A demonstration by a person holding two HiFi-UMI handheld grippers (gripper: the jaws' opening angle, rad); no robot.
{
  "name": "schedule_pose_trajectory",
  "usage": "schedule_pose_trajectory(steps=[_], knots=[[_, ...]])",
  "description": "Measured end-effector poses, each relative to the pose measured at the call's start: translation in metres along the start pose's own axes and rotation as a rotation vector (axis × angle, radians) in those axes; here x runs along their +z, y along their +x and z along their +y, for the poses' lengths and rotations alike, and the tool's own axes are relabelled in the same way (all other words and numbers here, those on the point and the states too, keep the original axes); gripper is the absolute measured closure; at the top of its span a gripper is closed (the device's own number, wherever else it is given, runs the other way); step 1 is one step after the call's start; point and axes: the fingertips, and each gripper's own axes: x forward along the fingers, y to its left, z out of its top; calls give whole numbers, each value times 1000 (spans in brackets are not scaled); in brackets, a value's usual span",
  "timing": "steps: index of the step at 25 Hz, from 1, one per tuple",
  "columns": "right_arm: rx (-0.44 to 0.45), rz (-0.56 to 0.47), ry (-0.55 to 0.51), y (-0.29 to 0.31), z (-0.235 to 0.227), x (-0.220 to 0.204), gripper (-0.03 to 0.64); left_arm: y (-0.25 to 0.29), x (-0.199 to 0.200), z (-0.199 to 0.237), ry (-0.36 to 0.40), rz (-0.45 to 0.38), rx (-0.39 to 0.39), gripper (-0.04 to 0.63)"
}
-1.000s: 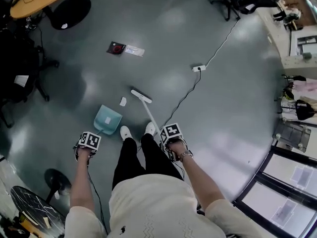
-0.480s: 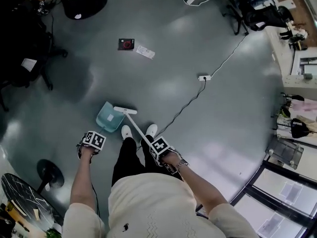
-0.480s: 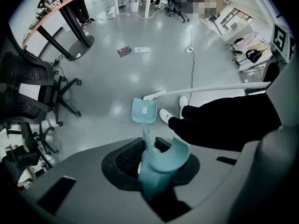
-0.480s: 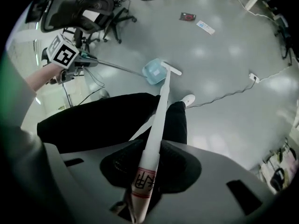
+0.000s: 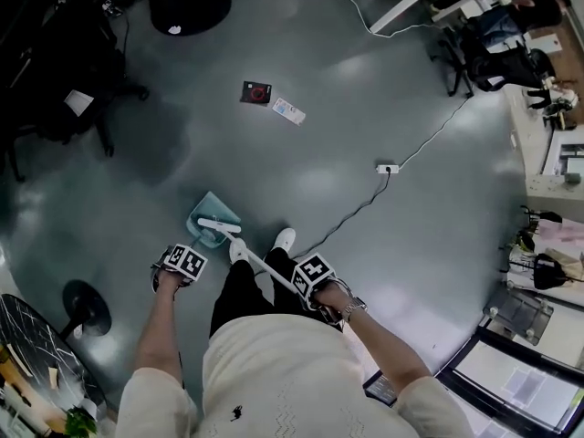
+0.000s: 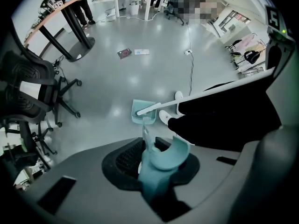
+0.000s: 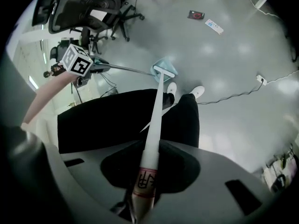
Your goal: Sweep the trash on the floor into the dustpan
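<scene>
print: red, illegible, on broom (image 7: 156,107) handle
broom: clamped in right gripper (image 7: 141,194); head points at dustpan (image 5: 212,207)
dustpan: handle clamped in left gripper (image 6: 156,171)

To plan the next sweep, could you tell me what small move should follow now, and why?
Probably raise the broom off the dustpan with the right gripper, since a black-and-red item and a white wrapper lie unswept on the floor farther ahead.

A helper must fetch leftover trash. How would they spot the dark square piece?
From the round black table base at the head view's top, look down the grey floor. Two flat pieces lie side by side; the dark square piece is the left one, marked with a red circle, unlike its pale oblong neighbour.
</scene>
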Motion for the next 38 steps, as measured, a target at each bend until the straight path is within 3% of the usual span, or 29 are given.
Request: schedule_pose_trajectory(steps=[7,10,12,15,18,22,25,31,38], knots=[[190,-186,206,-58,-56,0,506,-25,26,3,-174,-119,-27,503],[259,-295,293,-97,-98,14,506,-39,59,7,-182,-152,3,503],[260,-359,326,-128,-134,35,506,-48,93,15,-183,-174,29,503],[223,-418,349,-176,-195,67,506,-62,146,24,-230,-196,49,503],[190,-438,336,-234,-256,105,505,-77,206,16,-346,-247,-25,503],[123,-406,302,-326,-330,162,505,-103,270,26,-497,-260,-27,503],[44,-371,262,-388,-381,208,505,-118,318,43,-563,-259,-10,503],[30,-373,267,-470,-420,311,505,-119,388,91,-538,-207,8,503],[-200,-318,200,-501,-417,413,506,-101,427,150,-516,-147,-44,503]])
